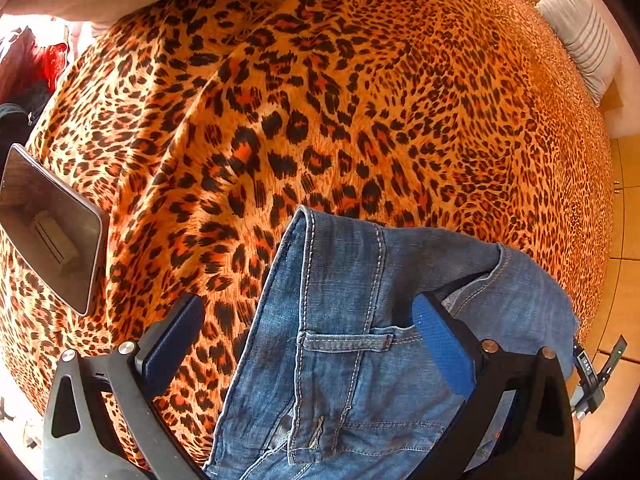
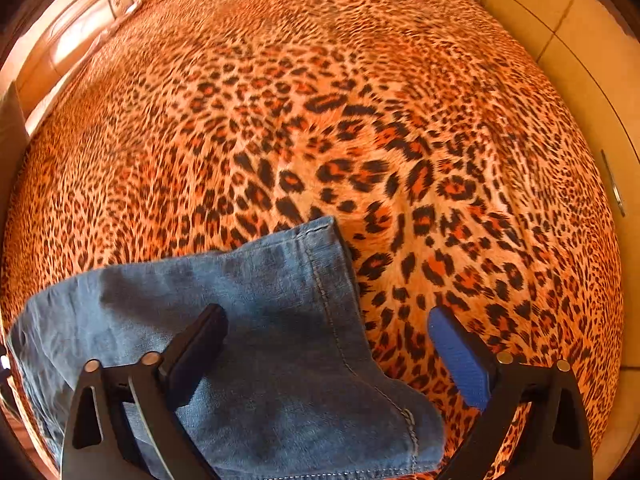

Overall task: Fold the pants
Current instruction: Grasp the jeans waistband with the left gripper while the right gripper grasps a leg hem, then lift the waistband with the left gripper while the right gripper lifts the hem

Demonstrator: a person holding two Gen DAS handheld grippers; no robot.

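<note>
Two grippers point down over the bed, and we note both with jaws apart and nothing pinched. Our left gripper [image 1: 308, 344] straddles the waistband end of the jeans [image 1: 360, 320]; its blue pad [image 1: 442, 354] sits over the denim near the back pocket seam, while the dark finger [image 1: 172, 340] hangs over bare bedspread. Our right gripper [image 2: 326, 348] stands over the hem end [image 2: 280, 300], left finger above the cloth, blue pad [image 2: 460, 360] over the leopard print beside the leg edge.

Judgement on the step: we appear to be coming in to take hold for a fold. To do it well we should bring each gripper down so that the edge lies squarely between the fingers, catch every layer at the waistband and at the hem, and close fully before lifting. Pinching the bedspread along with the denim is the risk here, since the spread is loose and wrinkled.

Pants: blue washed denim with pale stitching, a belt loop and pocket seam showing, lying rumpled at the near edge of the bed, one leg opening gaping.

Farther out, the leopard-print bedspread [image 1: 320, 120] runs clear to a striped pillow [image 1: 580, 36]. A dark phone or tablet [image 1: 52, 224] lies at the left.
</note>
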